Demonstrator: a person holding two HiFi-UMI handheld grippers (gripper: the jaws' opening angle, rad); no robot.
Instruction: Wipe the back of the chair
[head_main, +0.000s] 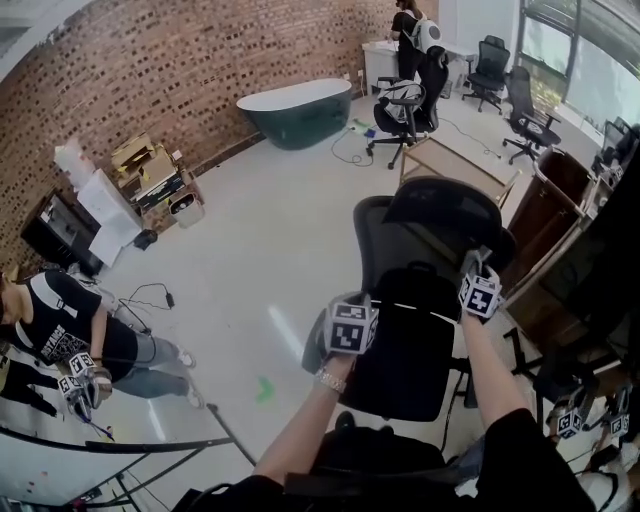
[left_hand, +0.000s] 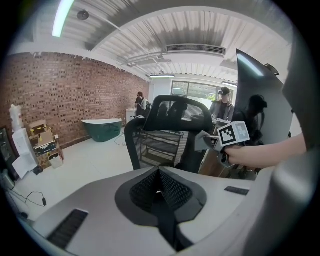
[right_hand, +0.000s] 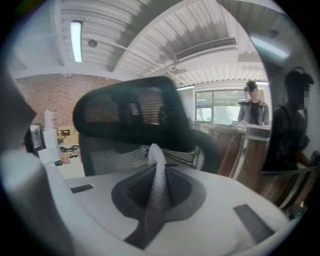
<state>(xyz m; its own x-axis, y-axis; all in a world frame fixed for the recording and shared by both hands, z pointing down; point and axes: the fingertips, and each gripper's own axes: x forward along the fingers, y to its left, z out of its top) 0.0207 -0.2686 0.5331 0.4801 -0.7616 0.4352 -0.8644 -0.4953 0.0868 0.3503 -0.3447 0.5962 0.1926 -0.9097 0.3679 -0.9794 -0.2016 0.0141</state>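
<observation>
Looking down at black mesh chair (head_main: 385, 245) straight ahead, upright on pale floor (head_main: 250, 260), headrest (head_main: 440, 205) on top. Read right gripper (right_hand: 156, 167) as clamped on grey cloth (right_hand: 158, 200): pinched between the closed jaws, folded tip poking up past them toward the mesh just under the headrest. Can't tell from any view whether cloth touches the mesh. Put that gripper at upper right edge of the backrest (head_main: 410, 350) in head view, just below the headrest. Read left gripper (left_hand: 159, 176) as closed, pads together, nothing between them. Put it near the backrest's left edge, lower than the right one, and apart from the chair in its own view. See brick wall (head_main: 150, 60) on the far side, dark green bathtub (head_main: 298, 108) close against it, more office chairs (head_main: 405, 110) beyond, all well apart from the task chair. See brown wooden cabinet (head_main: 540, 215) just right of the chair. Spot a crouching person (head_main: 60, 330) at the lower left edge and a standing person (head_main: 408, 35) at the far counter.
</observation>
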